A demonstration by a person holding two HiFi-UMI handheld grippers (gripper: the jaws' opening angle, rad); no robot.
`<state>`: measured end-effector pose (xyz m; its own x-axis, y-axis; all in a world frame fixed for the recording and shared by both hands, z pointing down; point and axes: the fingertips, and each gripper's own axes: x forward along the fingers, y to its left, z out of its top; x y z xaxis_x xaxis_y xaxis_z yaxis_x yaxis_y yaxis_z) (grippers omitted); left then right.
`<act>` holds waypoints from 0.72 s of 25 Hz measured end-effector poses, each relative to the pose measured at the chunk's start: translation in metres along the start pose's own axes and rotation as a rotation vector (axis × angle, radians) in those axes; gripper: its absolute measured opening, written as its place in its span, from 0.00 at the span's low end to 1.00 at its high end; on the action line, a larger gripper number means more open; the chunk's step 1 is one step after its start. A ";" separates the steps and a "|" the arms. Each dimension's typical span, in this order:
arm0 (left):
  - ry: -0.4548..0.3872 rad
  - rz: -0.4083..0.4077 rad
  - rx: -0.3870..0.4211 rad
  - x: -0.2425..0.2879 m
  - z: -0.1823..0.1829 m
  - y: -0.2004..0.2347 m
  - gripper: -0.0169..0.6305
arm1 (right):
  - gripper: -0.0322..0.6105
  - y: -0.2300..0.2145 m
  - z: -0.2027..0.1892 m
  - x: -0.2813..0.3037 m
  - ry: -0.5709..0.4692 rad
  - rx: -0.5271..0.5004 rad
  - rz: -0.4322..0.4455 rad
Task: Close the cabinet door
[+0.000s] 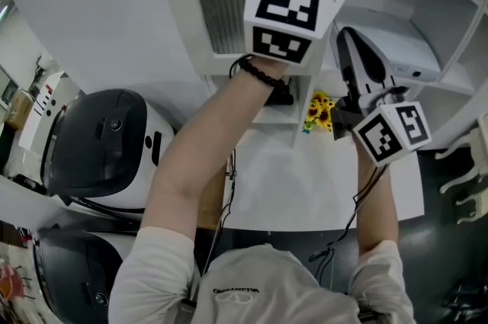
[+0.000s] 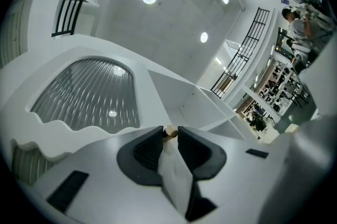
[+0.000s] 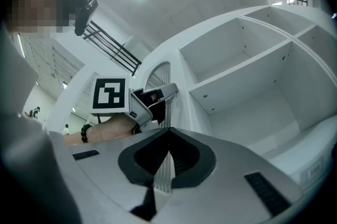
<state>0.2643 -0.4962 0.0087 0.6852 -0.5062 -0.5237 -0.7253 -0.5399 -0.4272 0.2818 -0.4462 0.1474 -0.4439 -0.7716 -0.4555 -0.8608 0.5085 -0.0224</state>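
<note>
I had the L gripper (image 2: 169, 136) raised, fingers clamped on the small brown knob (image 2: 169, 132) at the edge of the cabinet door (image 2: 89, 94). The door, w/ its ribbed glass panel, stood swung out just left of the cabinet's open shelves (image 3: 247, 59). The R gripper (image 3: 168, 132) hung near, right of the door, fingers closed tip to tip w/ nothing between them.

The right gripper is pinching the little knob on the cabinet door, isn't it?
Not quite. It is the left gripper whose jaws pinch the little knob on the cabinet door. The left gripper view shows the knob between its jaws.
</note>
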 end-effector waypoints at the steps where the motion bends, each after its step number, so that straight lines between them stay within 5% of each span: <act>1: -0.020 -0.010 -0.008 -0.003 0.001 0.000 0.15 | 0.06 0.001 0.000 -0.003 0.001 0.003 -0.004; 11: -0.092 -0.047 -0.096 -0.084 0.010 -0.003 0.04 | 0.06 0.022 -0.006 -0.044 0.016 -0.004 -0.061; 18: 0.002 -0.104 -0.187 -0.200 -0.018 -0.027 0.03 | 0.06 0.051 -0.035 -0.089 0.067 -0.090 -0.113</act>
<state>0.1477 -0.3924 0.1386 0.7557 -0.4426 -0.4827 -0.6261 -0.7045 -0.3342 0.2684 -0.3653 0.2180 -0.3559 -0.8472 -0.3945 -0.9238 0.3828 0.0111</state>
